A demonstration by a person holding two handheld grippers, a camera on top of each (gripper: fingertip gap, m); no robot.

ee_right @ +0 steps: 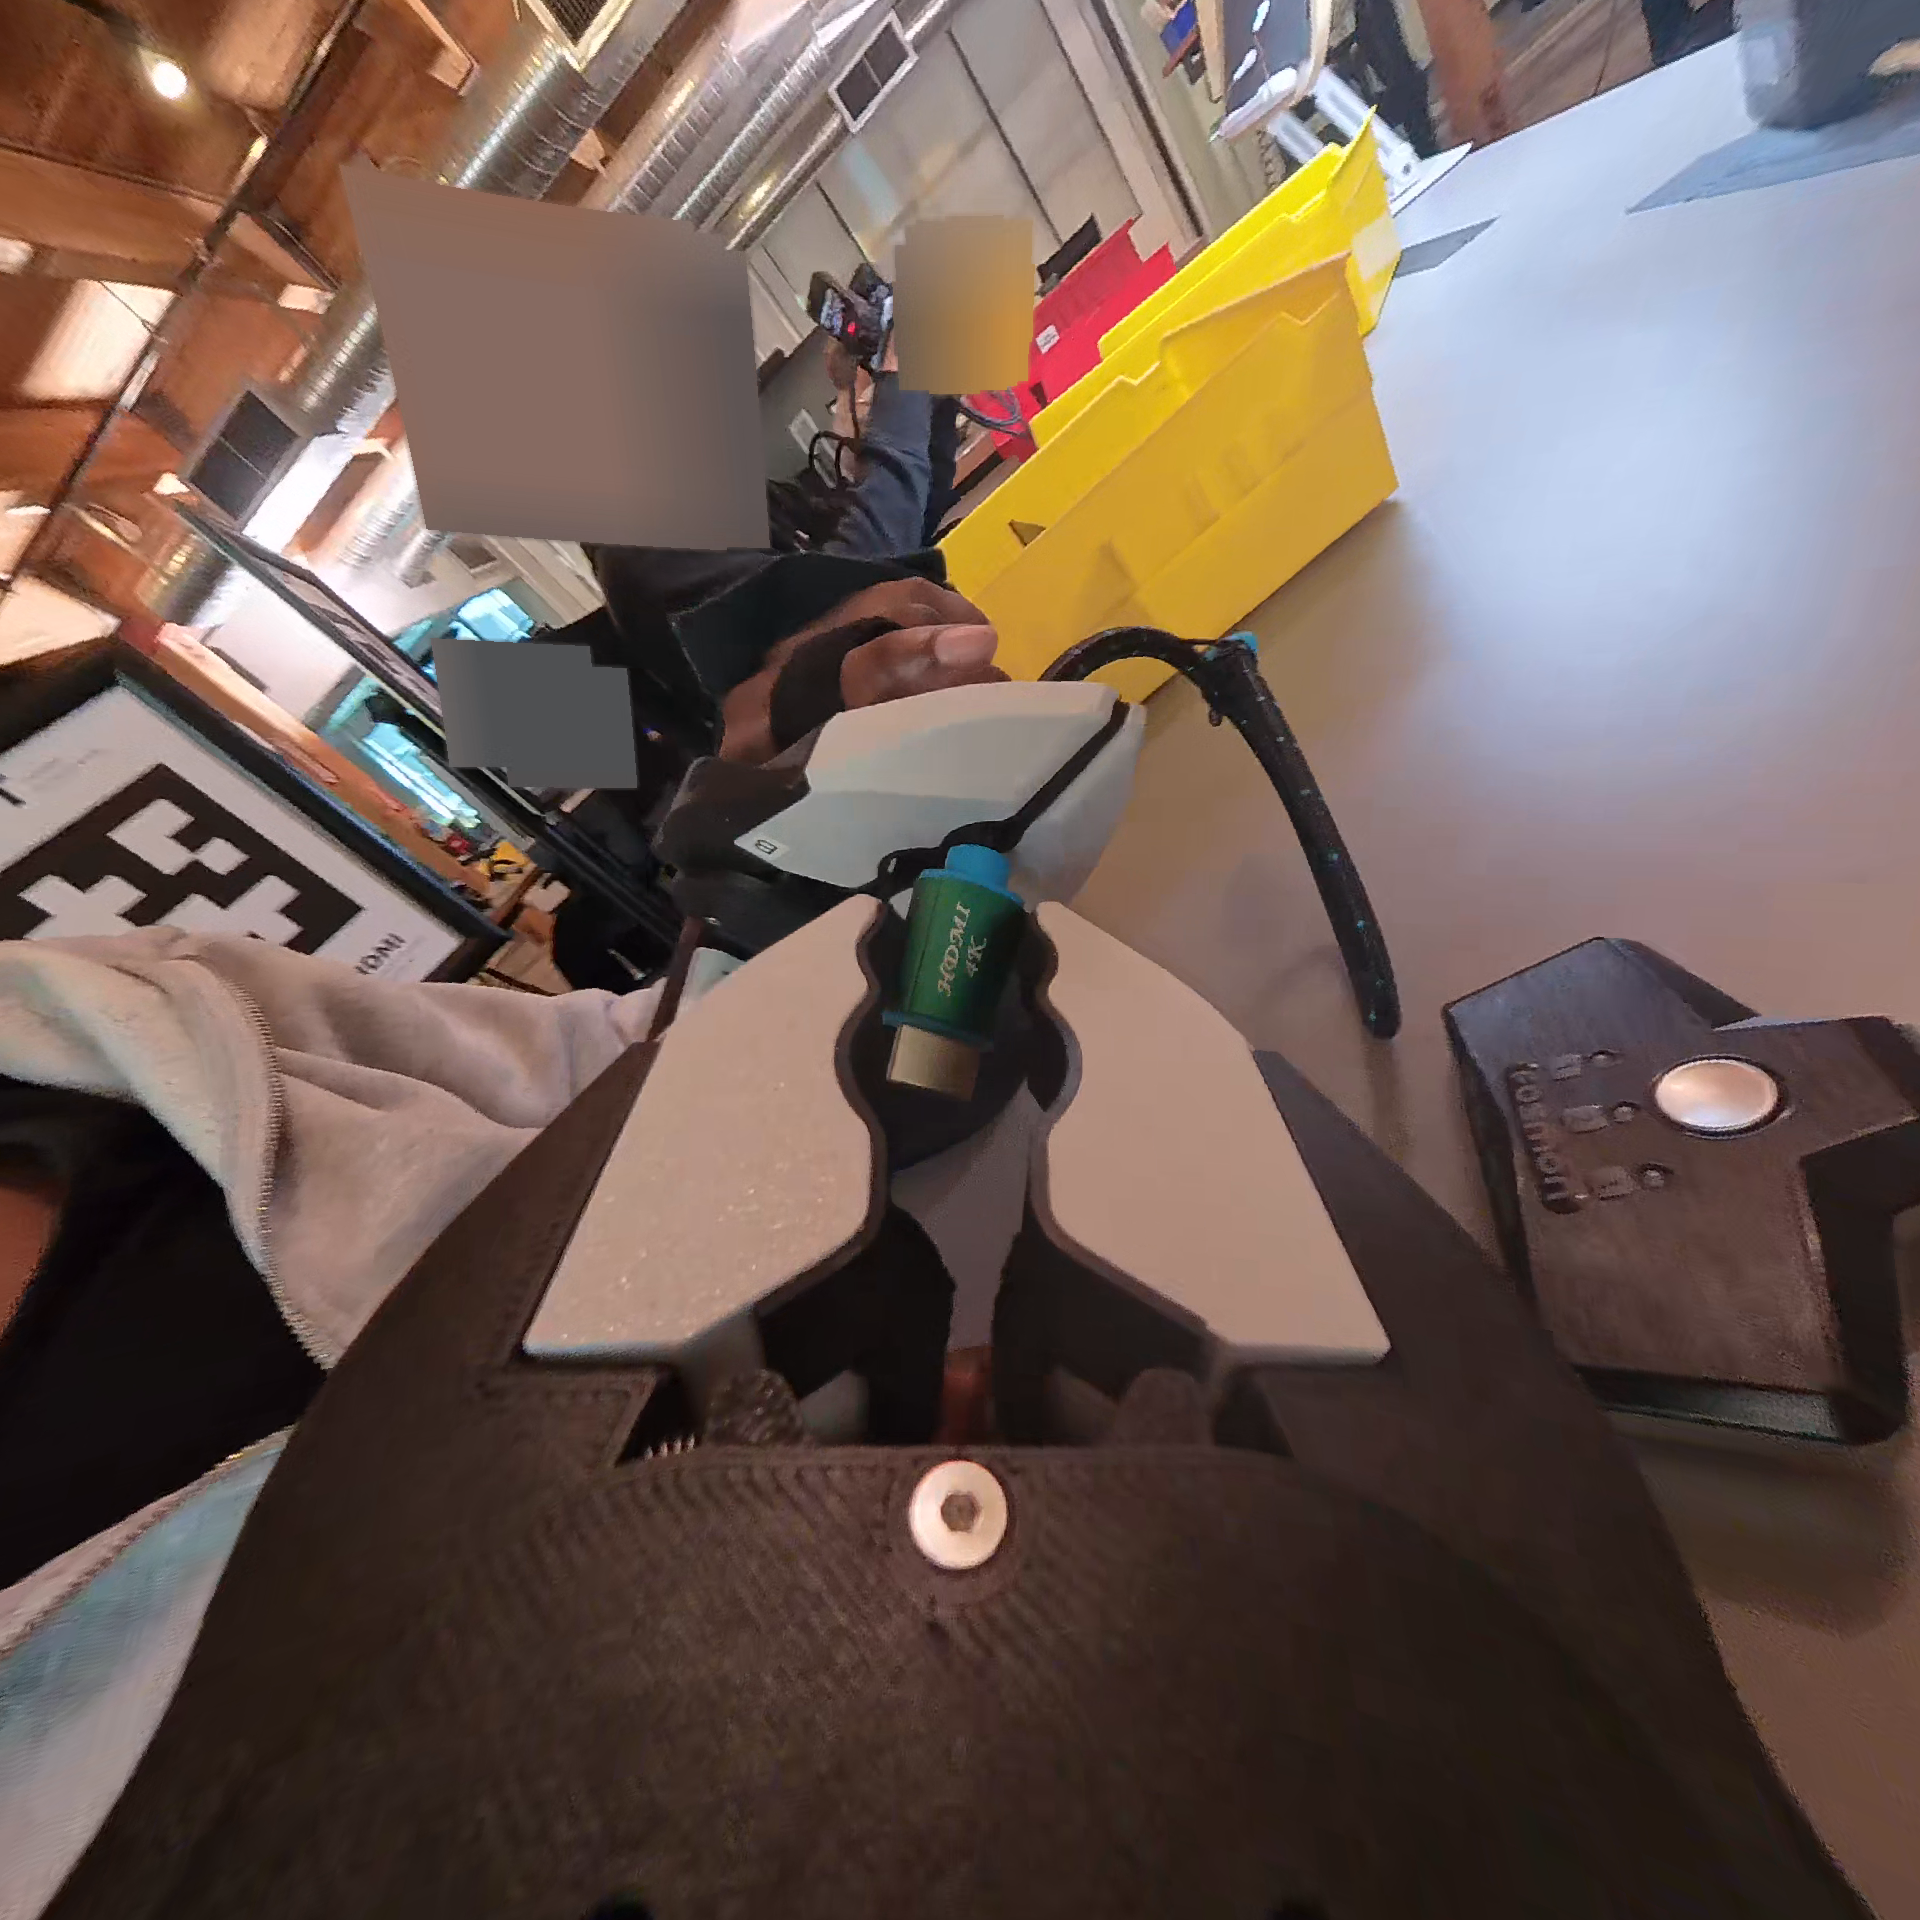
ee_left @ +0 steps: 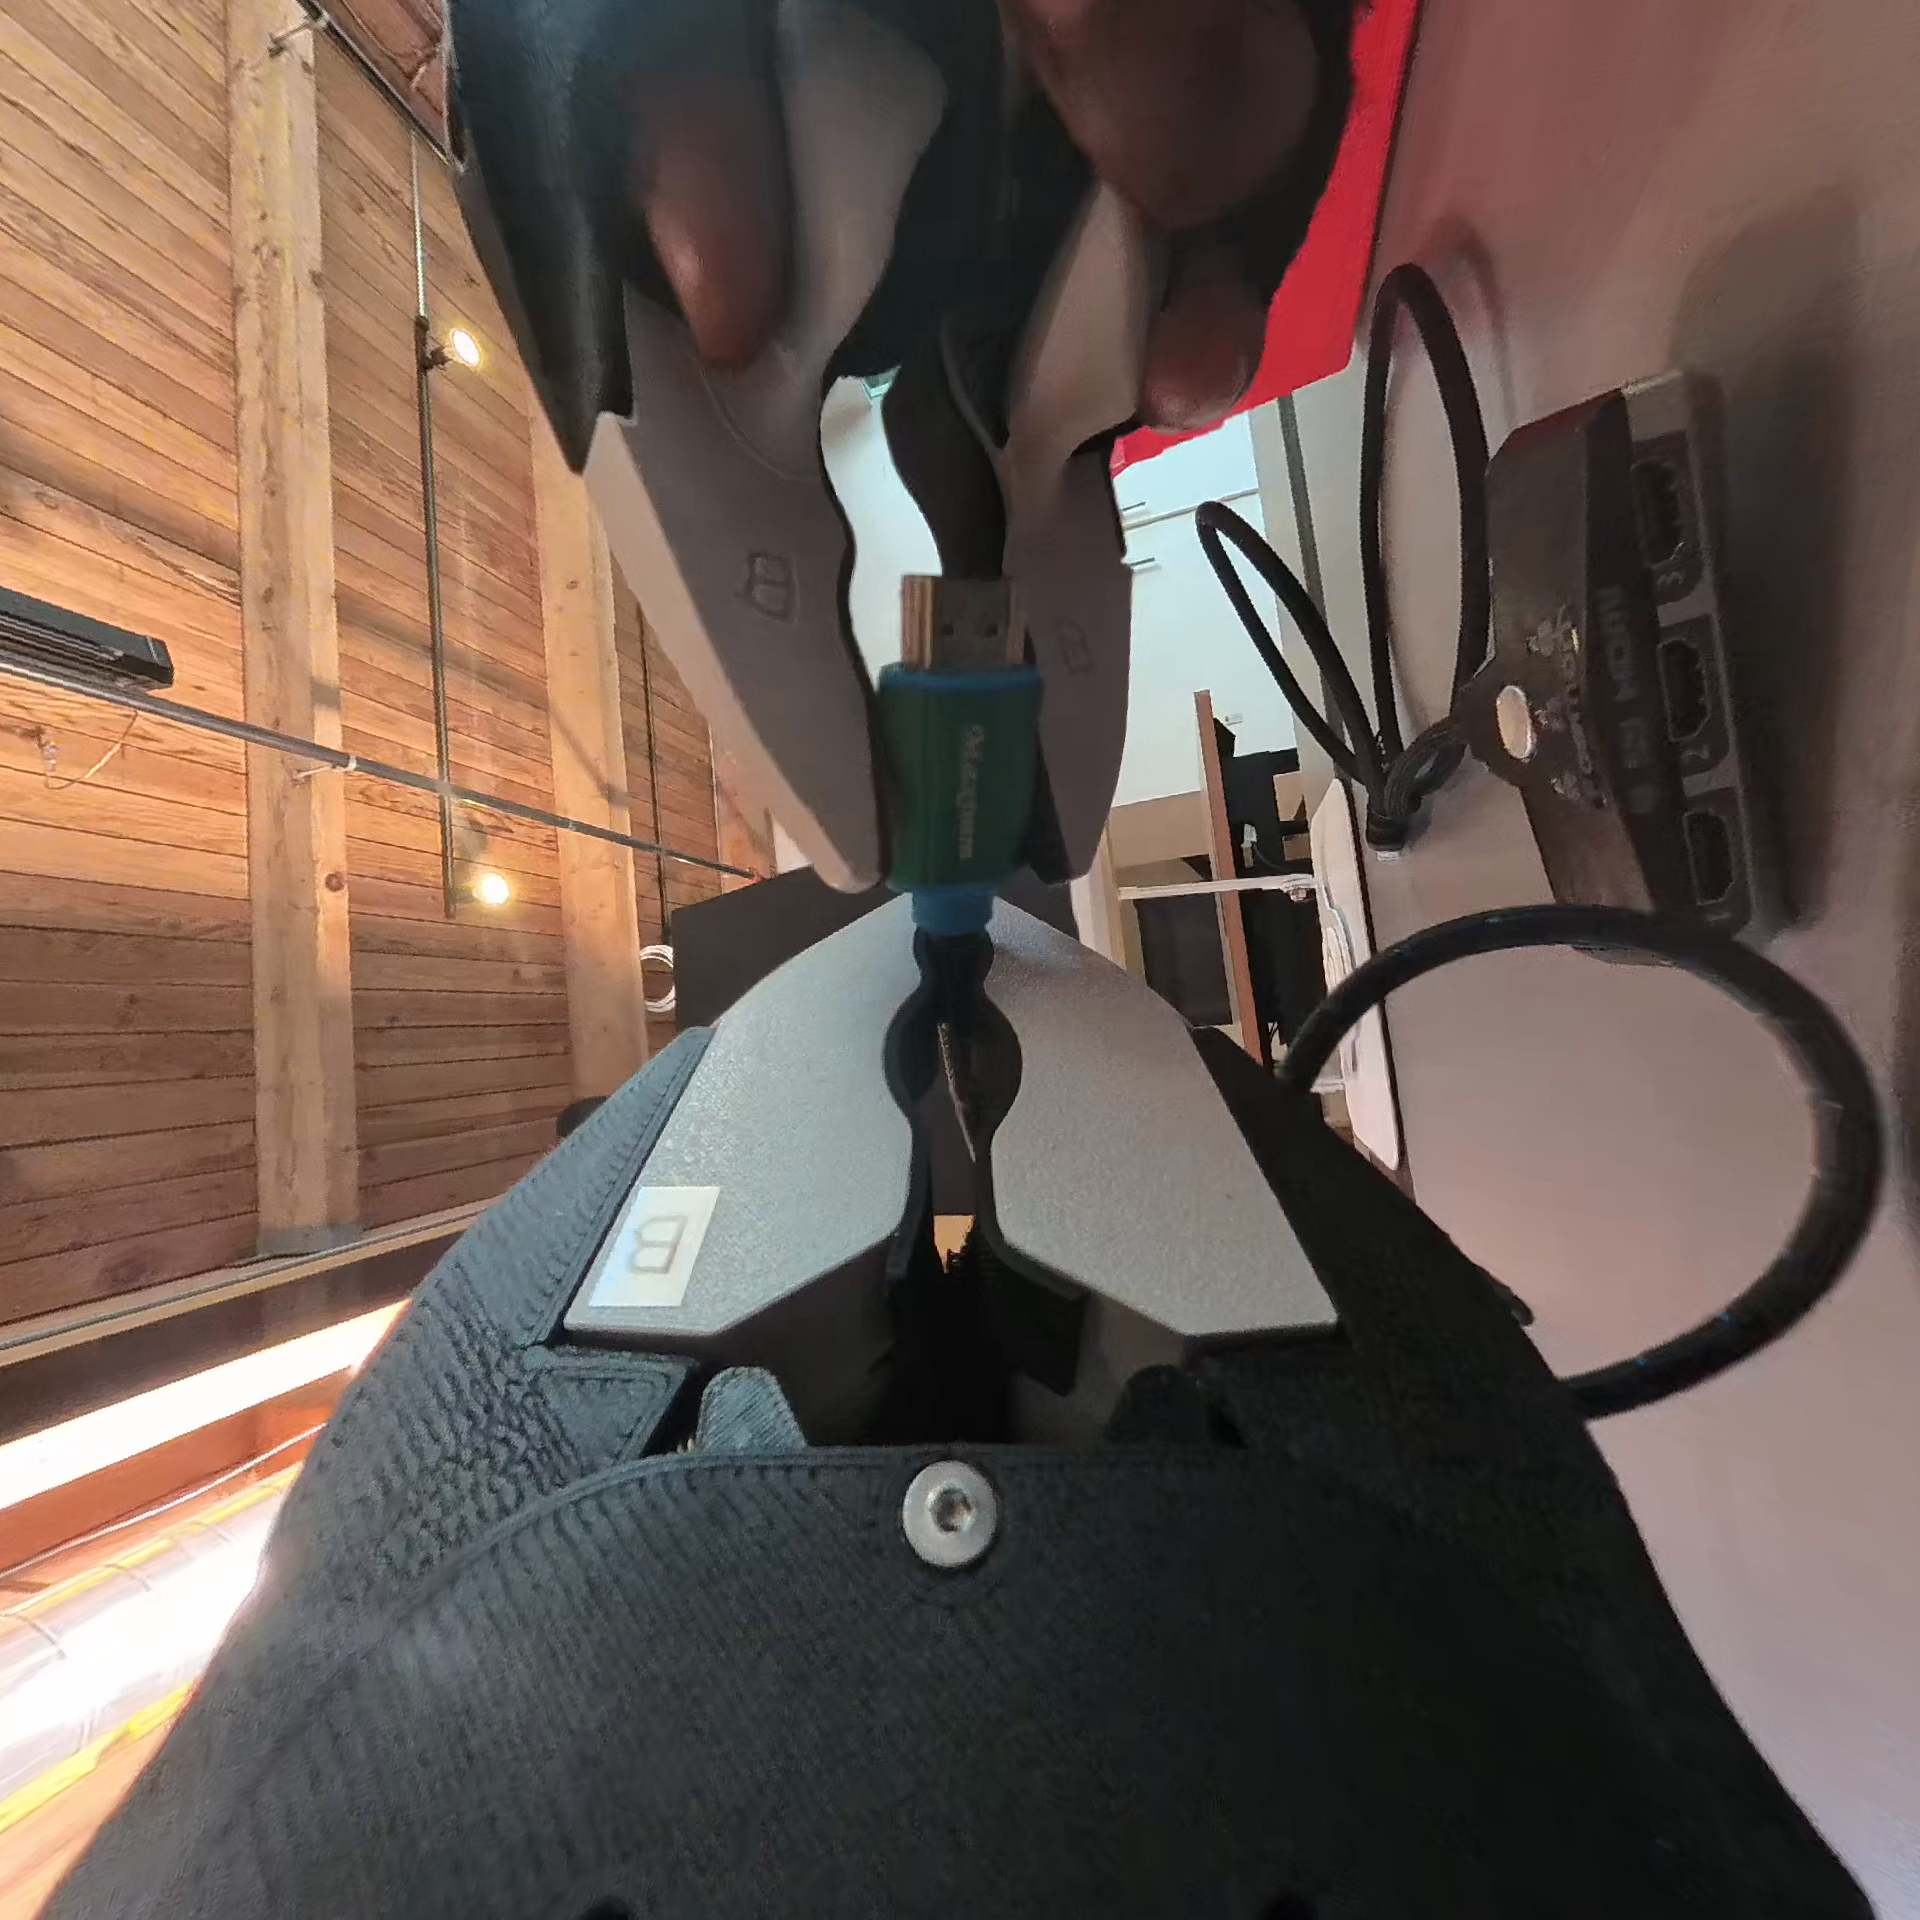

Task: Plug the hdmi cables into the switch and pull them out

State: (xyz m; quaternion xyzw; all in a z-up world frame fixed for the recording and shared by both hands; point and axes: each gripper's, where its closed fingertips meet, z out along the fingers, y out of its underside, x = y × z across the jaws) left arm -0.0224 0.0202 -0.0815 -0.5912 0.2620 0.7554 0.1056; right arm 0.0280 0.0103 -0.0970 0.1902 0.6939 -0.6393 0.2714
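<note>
Both grippers, left and right, pinch the rigid green HDMI plug by its shell, its stiff braided cable trailing.

Green HDMI plug unplugged, beside black switch

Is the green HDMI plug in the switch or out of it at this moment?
Out. The green HDMI plug is held in the air between both grippers, its metal tip bare, and the switch shows three empty ports.
</note>
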